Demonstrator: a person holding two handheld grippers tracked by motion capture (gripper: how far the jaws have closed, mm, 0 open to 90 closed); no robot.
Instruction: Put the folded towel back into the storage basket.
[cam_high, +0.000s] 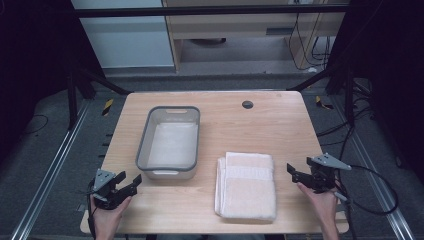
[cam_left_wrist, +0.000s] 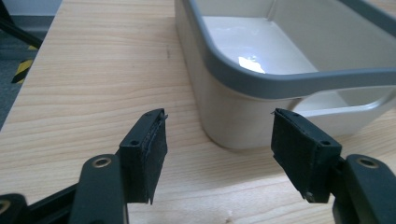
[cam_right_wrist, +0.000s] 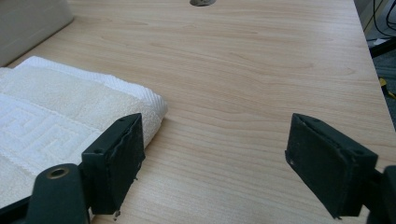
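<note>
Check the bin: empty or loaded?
Empty. The grey-rimmed plastic bin shows a bare white floor in the high view and the left gripper view.

White folded towel (cam_high: 246, 186) lies flat at lower center-right of the high view, greek-key band visible in the right gripper view. Empty white bin (cam_high: 169, 142) with grey rim sits upright at center-left, just beside it.

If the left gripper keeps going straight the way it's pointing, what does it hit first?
Most likely the near corner of the pale plastic bin with the grey rim. The left gripper is open, and that corner sits straight ahead between its jaws, with bare wooden table before it.
</note>
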